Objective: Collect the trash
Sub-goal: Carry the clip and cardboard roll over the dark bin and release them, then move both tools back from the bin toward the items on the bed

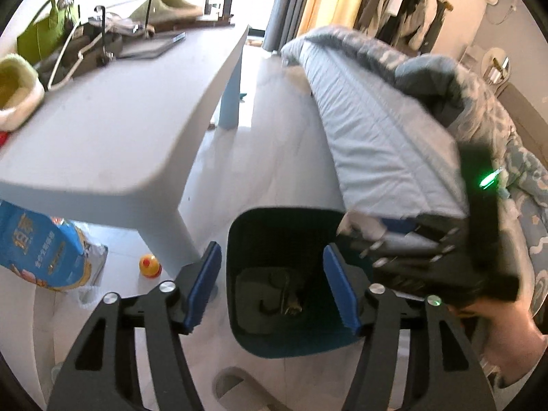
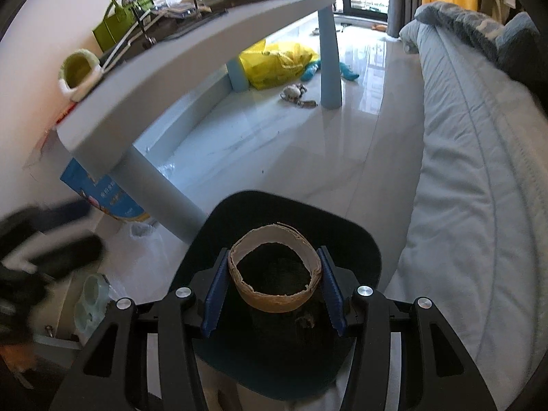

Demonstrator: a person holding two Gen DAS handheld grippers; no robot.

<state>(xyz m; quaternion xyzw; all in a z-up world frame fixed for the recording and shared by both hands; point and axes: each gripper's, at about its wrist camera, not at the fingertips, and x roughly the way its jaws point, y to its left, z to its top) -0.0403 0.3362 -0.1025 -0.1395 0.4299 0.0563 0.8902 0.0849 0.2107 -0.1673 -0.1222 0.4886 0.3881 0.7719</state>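
A dark trash bin (image 1: 253, 328) stands on the floor between the table and the bed; it also shows in the right wrist view (image 2: 363, 250). My right gripper (image 2: 274, 289) is shut on a brown cardboard tape ring (image 2: 274, 299) and holds it right over the bin's opening. My left gripper (image 1: 272, 289) is open and empty above the bin, its blue pads either side of the opening. Some dark scraps (image 1: 287, 303) lie at the bin's bottom. The right gripper's body (image 1: 445, 257) appears blurred at the right of the left wrist view.
A pale blue table (image 1: 113, 130) with slippers and a green bag (image 1: 48, 30) stands to the left. A bed with a blue quilt (image 2: 472, 171) runs along the right. A blue package (image 1: 41, 246) and a yellow toy (image 1: 149, 266) sit under the table. A yellow bag (image 2: 277, 61) lies farther off.
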